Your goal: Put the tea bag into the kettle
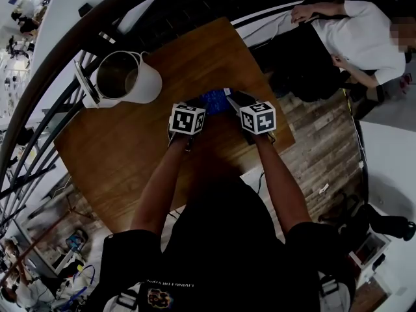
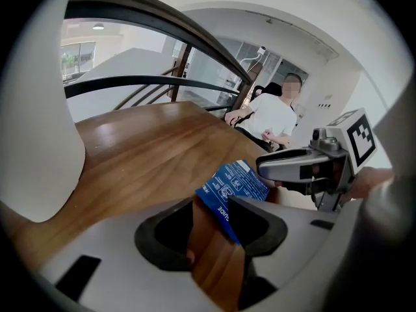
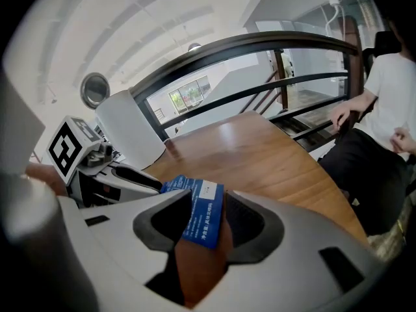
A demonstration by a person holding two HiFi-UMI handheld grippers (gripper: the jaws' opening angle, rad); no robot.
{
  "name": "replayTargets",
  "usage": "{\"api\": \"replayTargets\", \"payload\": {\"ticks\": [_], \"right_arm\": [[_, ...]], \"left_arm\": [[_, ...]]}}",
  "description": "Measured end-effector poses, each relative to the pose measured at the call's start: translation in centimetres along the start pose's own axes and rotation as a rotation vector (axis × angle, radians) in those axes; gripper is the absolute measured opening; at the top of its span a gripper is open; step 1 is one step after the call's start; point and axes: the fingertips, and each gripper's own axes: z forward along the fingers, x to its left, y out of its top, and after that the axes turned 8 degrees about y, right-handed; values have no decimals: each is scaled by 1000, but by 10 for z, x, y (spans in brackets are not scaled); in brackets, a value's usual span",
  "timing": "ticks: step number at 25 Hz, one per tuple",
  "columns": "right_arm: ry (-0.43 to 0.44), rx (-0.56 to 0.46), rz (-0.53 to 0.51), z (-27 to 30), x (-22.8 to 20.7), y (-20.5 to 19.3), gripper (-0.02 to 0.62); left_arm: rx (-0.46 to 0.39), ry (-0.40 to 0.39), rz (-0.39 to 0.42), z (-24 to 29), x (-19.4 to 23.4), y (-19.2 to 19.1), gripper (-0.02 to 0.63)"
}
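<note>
A blue tea bag packet (image 1: 213, 100) hangs just above the wooden table (image 1: 123, 161), between my two grippers. My right gripper (image 3: 203, 223) is shut on one end of the packet (image 3: 201, 213). The other end of the packet (image 2: 231, 190) lies between the jaws of my left gripper (image 2: 211, 229), leaning on one jaw. Those jaws stand wide, with bare wood showing in the gap. The white kettle (image 1: 127, 77) stands at the table's far left with its lid swung open, and also appears in the right gripper view (image 3: 127, 132). In the head view both grippers sit under their marker cubes, left (image 1: 197, 104) and right (image 1: 238, 100).
A person in a white shirt (image 1: 364, 38) sits just beyond the table's far right corner. A dark curved railing (image 1: 39, 142) runs along the left side, past the kettle. The table's right edge (image 1: 286, 132) is close to my right gripper.
</note>
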Motion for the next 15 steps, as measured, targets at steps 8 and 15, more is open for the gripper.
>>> {"api": "replayTargets", "payload": {"ticks": [8, 15], "right_arm": [[7, 16, 4, 0, -1, -7, 155], [19, 9, 10, 2, -3, -5, 154]], "left_arm": [[3, 12, 24, 2, -4, -1, 55], [-9, -1, 34, 2, -8, 2, 5]]}}
